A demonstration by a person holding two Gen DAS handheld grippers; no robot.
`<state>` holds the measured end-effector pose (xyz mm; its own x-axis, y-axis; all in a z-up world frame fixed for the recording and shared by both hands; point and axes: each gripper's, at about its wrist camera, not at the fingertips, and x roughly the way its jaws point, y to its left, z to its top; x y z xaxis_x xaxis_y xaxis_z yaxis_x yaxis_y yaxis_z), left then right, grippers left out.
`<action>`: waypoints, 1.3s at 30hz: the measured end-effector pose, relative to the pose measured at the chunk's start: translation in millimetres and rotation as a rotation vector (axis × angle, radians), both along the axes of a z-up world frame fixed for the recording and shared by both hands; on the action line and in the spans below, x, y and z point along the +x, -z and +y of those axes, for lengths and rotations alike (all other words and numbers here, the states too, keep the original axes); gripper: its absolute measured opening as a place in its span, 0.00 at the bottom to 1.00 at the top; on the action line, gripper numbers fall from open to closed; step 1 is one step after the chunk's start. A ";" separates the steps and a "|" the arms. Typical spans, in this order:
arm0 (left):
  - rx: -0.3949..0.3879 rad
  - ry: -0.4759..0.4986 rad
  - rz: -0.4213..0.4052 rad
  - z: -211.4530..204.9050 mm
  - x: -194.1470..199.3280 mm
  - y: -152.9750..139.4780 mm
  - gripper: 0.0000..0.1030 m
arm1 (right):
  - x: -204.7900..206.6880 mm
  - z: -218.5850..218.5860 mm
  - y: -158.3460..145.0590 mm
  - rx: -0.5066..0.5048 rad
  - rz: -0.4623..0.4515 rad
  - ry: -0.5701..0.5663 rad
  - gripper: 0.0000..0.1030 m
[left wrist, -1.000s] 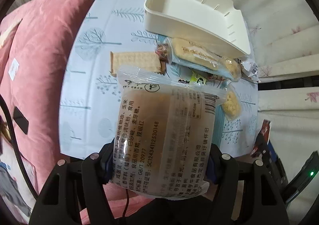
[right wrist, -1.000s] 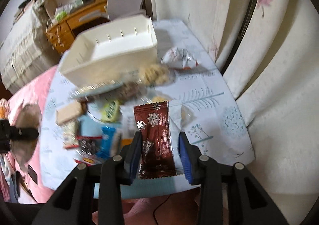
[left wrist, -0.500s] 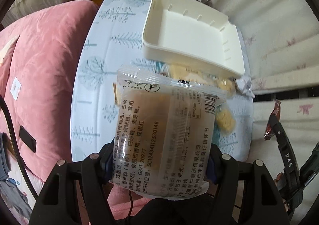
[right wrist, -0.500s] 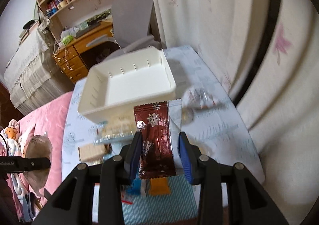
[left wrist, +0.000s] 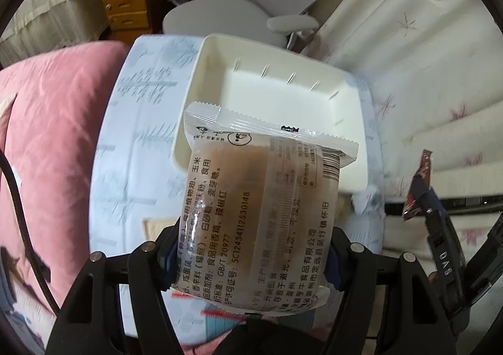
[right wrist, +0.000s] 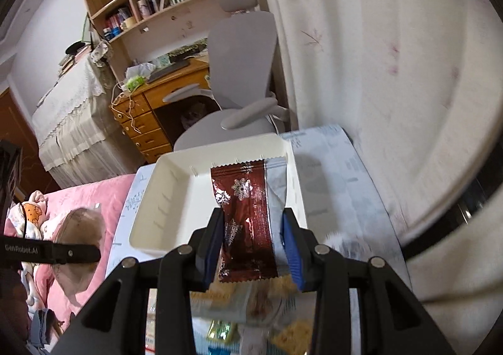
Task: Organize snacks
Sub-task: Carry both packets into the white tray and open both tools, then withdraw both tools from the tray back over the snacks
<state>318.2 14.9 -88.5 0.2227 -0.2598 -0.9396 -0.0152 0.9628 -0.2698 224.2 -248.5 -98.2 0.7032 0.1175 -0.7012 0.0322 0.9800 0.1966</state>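
Clear plastic wrapper with a brown cake inside [left wrist: 257,198] is what the left claw [left wrist: 250,256] has pinched between its blue pads, gripped around the lower half of the pack. Its long axis runs straight away from the claw, zigzag sealed edge pointing far, and the printed back with black Chinese text faces the camera. It hangs in the air in front of the near-left part of the cream plastic bin [left wrist: 342,122], covering that corner from view.

Over on the right side, the right claw [right wrist: 251,246] is squeezing a dark red foil packet with silver snowflakes [right wrist: 248,220]. Same deal: long axis points forward along the fingers, crimped top edge far, a silver strip running down its right side. It's held up over the near-right part of the bin [right wrist: 163,191], which looks empty inside with little ribs along its walls.

That bin sits on the bench [left wrist: 135,141], which has a pale blue cloth with tree prints. Below the right claw, at the near end of the bench, there's a blurry heap of other snacks [right wrist: 251,301] — crackers and small wrapped stuff, hard to tell apart.

Pink bedding [left wrist: 53,135] is to the left of the bench, a grey office chair [right wrist: 242,50] and wooden desk with drawers [right wrist: 144,122] sit beyond the far end, and cream curtains [right wrist: 377,56] hang on the right.
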 end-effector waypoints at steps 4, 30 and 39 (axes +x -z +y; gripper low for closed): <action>-0.018 -0.008 -0.060 -12.9 24.1 7.4 0.67 | 23.2 -4.6 11.5 0.029 -0.020 -0.044 0.37; -0.031 -0.047 -0.172 -24.4 46.0 33.0 0.78 | 63.3 -20.6 52.5 0.108 0.074 -0.054 0.64; -0.020 -0.057 -0.202 -5.8 12.6 10.6 0.78 | 37.4 -17.3 28.0 0.078 0.031 -0.035 0.68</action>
